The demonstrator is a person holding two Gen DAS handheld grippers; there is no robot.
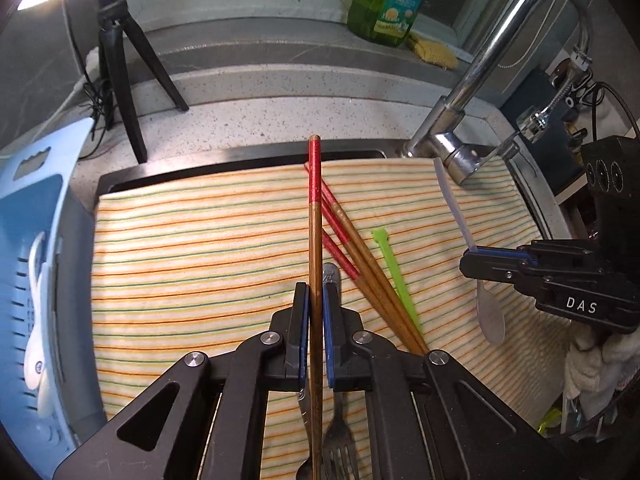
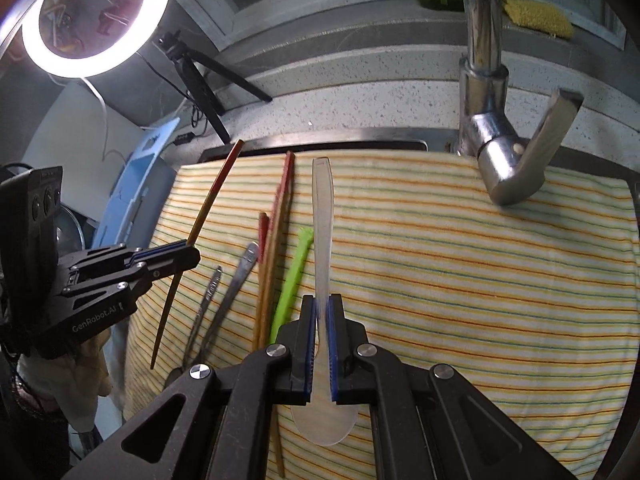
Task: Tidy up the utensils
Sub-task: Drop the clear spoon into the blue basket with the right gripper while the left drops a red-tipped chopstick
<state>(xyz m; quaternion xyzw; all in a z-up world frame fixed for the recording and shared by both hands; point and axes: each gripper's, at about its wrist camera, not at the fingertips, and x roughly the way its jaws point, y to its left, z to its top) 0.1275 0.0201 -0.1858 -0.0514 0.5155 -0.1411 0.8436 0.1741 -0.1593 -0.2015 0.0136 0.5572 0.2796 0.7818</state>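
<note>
My left gripper (image 1: pixel 315 292) is shut on a wooden chopstick (image 1: pixel 315 208) with a red top, held above the striped cloth (image 1: pixel 192 248); the same chopstick (image 2: pixel 208 204) and left gripper (image 2: pixel 192 250) show at the left of the right wrist view. My right gripper (image 2: pixel 322 304) is shut on the handle of a clear plastic spoon (image 2: pixel 323 216), its bowl hanging below the pads; it appears as the right gripper (image 1: pixel 470 258) with the spoon (image 1: pixel 452 204) in the left wrist view. On the cloth lie three more chopsticks (image 1: pixel 360 256), a green plastic pick (image 1: pixel 394 272) and a metal fork (image 1: pixel 340 432).
A chrome faucet (image 1: pixel 480 80) stands at the sink's back right. A blue drainer basket (image 1: pixel 36 280) sits at the left edge. A black tripod (image 1: pixel 120 80), a green soap bottle (image 1: pixel 384 0) and a yellow sponge (image 1: pixel 434 54) stand behind on the counter ledge.
</note>
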